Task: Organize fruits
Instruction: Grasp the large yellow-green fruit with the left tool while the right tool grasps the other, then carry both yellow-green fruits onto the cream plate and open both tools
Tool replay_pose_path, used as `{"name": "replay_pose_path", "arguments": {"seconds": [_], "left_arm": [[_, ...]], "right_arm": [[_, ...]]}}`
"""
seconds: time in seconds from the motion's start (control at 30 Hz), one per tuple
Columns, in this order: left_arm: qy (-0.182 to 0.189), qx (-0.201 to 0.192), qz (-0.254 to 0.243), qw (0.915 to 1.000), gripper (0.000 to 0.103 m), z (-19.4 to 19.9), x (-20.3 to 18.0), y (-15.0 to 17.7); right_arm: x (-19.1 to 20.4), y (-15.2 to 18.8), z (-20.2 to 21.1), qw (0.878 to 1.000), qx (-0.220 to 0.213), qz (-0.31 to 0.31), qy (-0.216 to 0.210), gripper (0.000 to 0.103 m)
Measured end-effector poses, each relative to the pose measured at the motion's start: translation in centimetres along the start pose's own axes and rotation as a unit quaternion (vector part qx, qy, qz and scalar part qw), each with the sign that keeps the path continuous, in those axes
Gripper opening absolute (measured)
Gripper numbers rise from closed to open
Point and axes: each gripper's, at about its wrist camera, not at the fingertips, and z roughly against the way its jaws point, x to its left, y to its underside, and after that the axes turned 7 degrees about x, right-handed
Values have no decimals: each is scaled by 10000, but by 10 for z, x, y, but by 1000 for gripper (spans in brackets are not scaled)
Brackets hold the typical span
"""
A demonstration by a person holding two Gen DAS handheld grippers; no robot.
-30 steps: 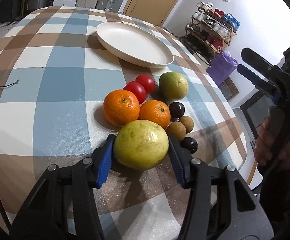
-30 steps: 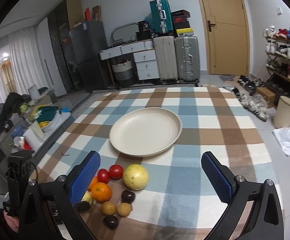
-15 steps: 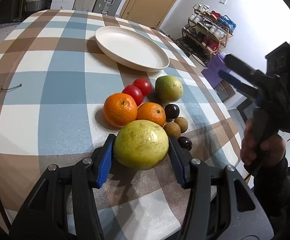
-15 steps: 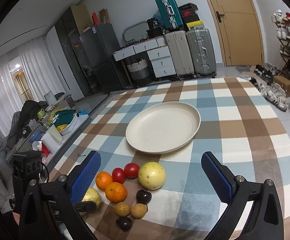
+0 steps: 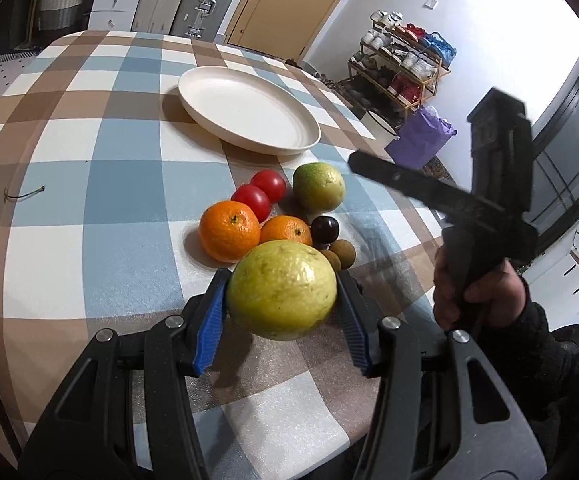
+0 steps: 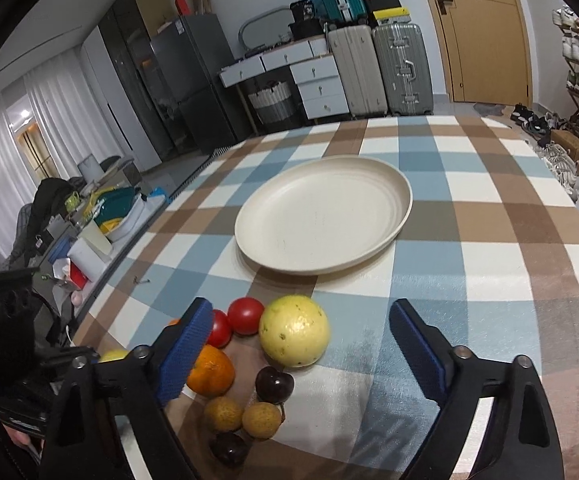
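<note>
Blue-padded left tongs (image 5: pixel 281 312) grip a large yellow-green guava (image 5: pixel 281 290) on both flanks, the fruit held clear of the checked tabletop (image 5: pixel 89 184). Fruit near-round; slightly longer axis runs side to side between the pads, pale pointed end toward the right pad. Grip unchanged from a second ago, though the fruit sits a little higher over the cloth.

Just beyond: two oranges (image 5: pixel 229 230), touching; two brown longans (image 5: pixel 343 254); one dark cherry (image 5: pixel 324 229); two red tomatoes (image 5: pixel 267 185), side by side; a second guava (image 5: pixel 318 186) at the pile's far right. A second dark cherry (image 6: pixel 228 449) shows only in the right wrist view, nearest that camera.

Right tongs (image 6: pixel 301 344) closing, jaws still wide and empty, with the second guava seen between them but untouched. Against the earlier frame they are lower and nearer the pile, and narrower.

Farthest: cream plate (image 5: pixel 249 114), empty, well beyond the pile, upright on the tabletop.
</note>
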Motion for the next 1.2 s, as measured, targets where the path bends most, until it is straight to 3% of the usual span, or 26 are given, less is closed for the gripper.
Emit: {"name": "replay_pose_path", "arguments": {"seconds": [0.37, 0.57, 0.63, 0.87, 1.2], "left_arm": [[35, -241, -10, 9997, 49, 20, 1, -14], [35, -336, -20, 9994, 49, 28, 2, -29], [22, -375, -4, 9993, 49, 30, 3, -35], [-85, -452, -45, 9989, 49, 32, 2, -64], [-256, -418, -100, 9988, 49, 11, -4, -118]], "right_arm": [[3, -1, -27, 9992, 372, 121, 70, 80], [1, -2, -40, 9980, 616, 151, 16, 61], [-2, -2, -45, 9973, 715, 108, -115, 51], [-8, -2, -47, 9966, 702, -7, -427, 49], [-17, -30, -18, 9977, 182, -40, -645, 49]]}}
